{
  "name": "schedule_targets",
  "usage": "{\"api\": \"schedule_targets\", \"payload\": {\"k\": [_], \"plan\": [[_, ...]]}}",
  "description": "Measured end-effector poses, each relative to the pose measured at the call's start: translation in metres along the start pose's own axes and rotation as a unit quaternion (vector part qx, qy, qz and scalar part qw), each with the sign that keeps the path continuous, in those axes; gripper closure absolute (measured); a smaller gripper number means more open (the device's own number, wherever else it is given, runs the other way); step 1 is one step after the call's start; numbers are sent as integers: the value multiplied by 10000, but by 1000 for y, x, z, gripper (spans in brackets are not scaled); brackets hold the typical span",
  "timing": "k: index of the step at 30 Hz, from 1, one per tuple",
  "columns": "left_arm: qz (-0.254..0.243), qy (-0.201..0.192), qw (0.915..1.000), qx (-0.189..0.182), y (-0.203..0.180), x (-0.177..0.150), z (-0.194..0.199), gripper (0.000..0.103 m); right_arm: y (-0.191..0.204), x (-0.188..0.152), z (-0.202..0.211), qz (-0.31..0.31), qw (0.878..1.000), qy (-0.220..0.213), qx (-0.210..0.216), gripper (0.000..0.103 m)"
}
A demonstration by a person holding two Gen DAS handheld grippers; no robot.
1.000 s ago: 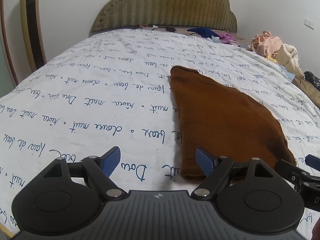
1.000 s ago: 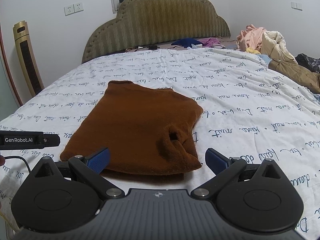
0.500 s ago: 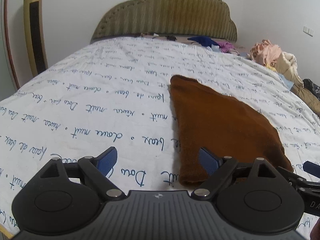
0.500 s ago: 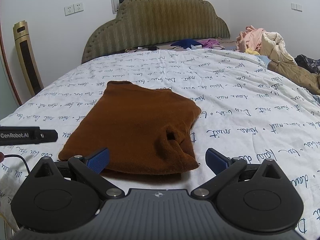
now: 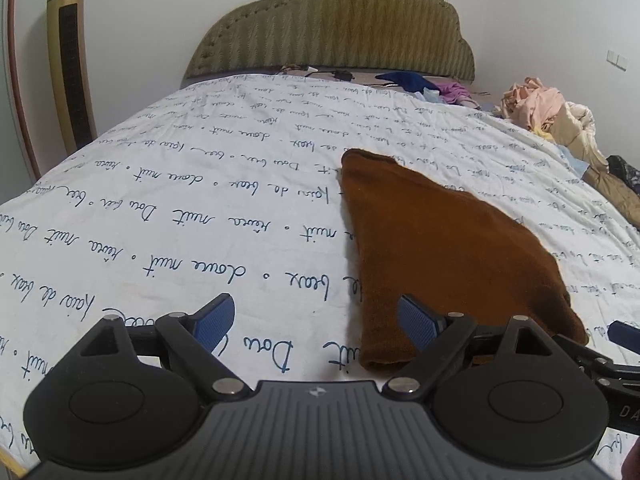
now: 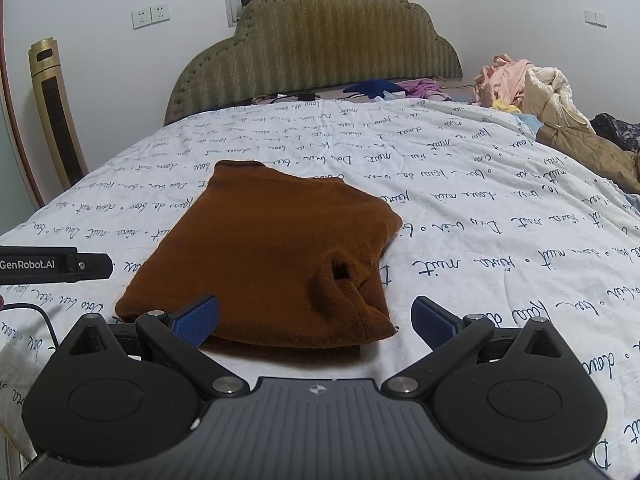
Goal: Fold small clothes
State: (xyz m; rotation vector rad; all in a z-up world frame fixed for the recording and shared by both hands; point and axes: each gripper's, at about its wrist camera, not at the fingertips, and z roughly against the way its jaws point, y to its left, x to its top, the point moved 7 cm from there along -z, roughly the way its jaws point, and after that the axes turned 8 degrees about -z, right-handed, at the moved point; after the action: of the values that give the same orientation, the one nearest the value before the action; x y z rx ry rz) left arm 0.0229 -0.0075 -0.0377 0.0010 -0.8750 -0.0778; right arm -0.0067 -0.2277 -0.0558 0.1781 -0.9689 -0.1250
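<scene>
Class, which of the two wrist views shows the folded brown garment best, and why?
The right wrist view: the brown garment lies centred ahead, its whole outline, its stacked layers and a small opening all visible. The left wrist view shows the garment off to one side, foreshortened, its near edge partly behind the claw.

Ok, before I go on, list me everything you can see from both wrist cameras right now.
brown garment: one, brown, folded, lying flat on the bedspread near the tools
bedspread: one, white with blue handwriting print, covering the bed
headboard: one, olive green, padded, at the far end of the bed
clothes pile: one heap, pink, cream and tan, far right side of the bed
small clothes: a few, dark blue and purple, by the headboard
tower fan: one, gold and black, against the left wall
wall sockets: two, white, left of the headboard
left tool: open, empty, above the garment's near left edge
right tool: open, empty, at the garment's near edge
</scene>
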Motion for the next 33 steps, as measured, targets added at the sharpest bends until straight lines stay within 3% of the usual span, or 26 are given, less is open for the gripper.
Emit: {"api": "schedule_targets", "payload": {"k": [15, 25, 33], "plan": [[-38, 247, 9996, 127, -1, -5, -9, 13, -7, 1, -2, -5, 10000, 9, -8, 2], [-350, -33, 9988, 332, -6, -2, -3, 13, -7, -1, -3, 36, 10000, 33, 2, 2], [-338, -56, 9993, 133, -4, 1, -2, 13, -7, -1, -4, 15, 10000, 39, 22, 1]]}}
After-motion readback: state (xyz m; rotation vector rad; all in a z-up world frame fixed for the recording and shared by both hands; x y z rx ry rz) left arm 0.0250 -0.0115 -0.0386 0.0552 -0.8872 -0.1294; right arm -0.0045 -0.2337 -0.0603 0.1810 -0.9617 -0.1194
